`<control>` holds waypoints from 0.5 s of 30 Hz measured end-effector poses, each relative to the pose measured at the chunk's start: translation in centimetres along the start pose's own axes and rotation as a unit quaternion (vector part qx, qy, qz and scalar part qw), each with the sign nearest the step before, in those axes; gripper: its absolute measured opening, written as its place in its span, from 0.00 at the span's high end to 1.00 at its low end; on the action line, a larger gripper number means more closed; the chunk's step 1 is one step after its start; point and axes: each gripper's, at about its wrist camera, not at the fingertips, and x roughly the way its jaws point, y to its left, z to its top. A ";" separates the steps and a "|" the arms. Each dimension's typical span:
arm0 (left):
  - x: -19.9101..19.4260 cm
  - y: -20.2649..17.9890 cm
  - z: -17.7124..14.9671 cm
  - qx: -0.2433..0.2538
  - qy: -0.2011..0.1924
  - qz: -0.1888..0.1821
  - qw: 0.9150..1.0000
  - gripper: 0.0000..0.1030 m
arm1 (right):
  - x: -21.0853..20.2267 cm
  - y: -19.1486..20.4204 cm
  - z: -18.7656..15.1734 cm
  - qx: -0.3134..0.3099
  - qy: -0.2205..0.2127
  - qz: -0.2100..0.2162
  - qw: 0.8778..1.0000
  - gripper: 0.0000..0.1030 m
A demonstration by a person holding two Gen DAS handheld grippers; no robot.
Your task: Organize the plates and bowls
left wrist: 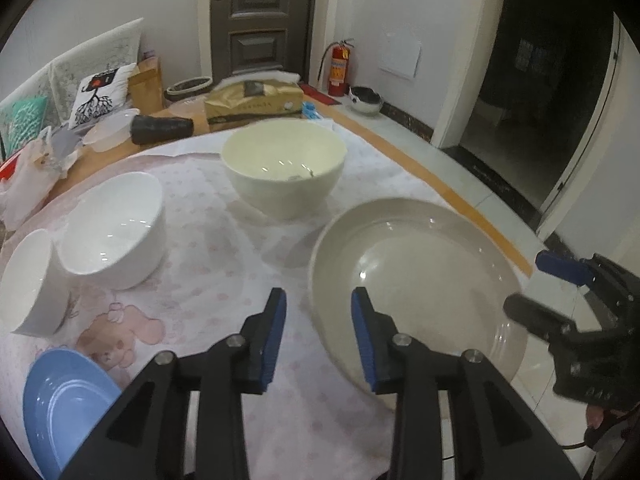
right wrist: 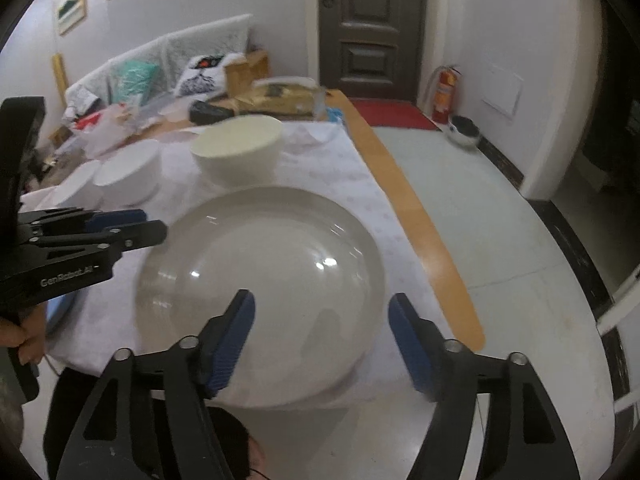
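Observation:
A large grey plate (left wrist: 420, 272) lies on the cloth-covered table (left wrist: 224, 240) near its right edge. My left gripper (left wrist: 318, 294) is open, and the plate's left rim passes between its blue pads without touching them. In the right wrist view, my right gripper (right wrist: 320, 296) stands open across the grey plate's (right wrist: 272, 264) near right rim, one finger over the inside and one outside. The left gripper (right wrist: 154, 224) sits at the plate's left rim. Beyond are a cream bowl (left wrist: 284, 168), two white bowls (left wrist: 116, 232) (left wrist: 32, 280) and a blue plate (left wrist: 64, 400).
A tissue box (left wrist: 256, 104), a black object (left wrist: 160, 130) and plastic containers crowd the table's far end. The wooden table edge (left wrist: 460, 196) runs just right of the grey plate, with tiled floor past it. A person's hand (right wrist: 24, 336) holds the left gripper.

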 end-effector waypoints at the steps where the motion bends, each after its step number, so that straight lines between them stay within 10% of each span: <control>1: -0.5 0.3 0.0 -0.003 -0.006 0.003 1.000 0.60 | -0.3 0.6 0.2 -0.006 -0.005 0.007 1.000 0.31; 8: -5.3 4.4 -1.0 -0.042 -0.045 0.020 0.998 0.55 | -2.0 5.2 1.7 -0.050 -0.052 0.059 0.996 0.03; 15: -10.1 10.3 -3.6 -0.096 -0.073 0.064 0.991 0.44 | -4.3 12.3 2.3 -0.142 -0.115 0.120 0.976 0.01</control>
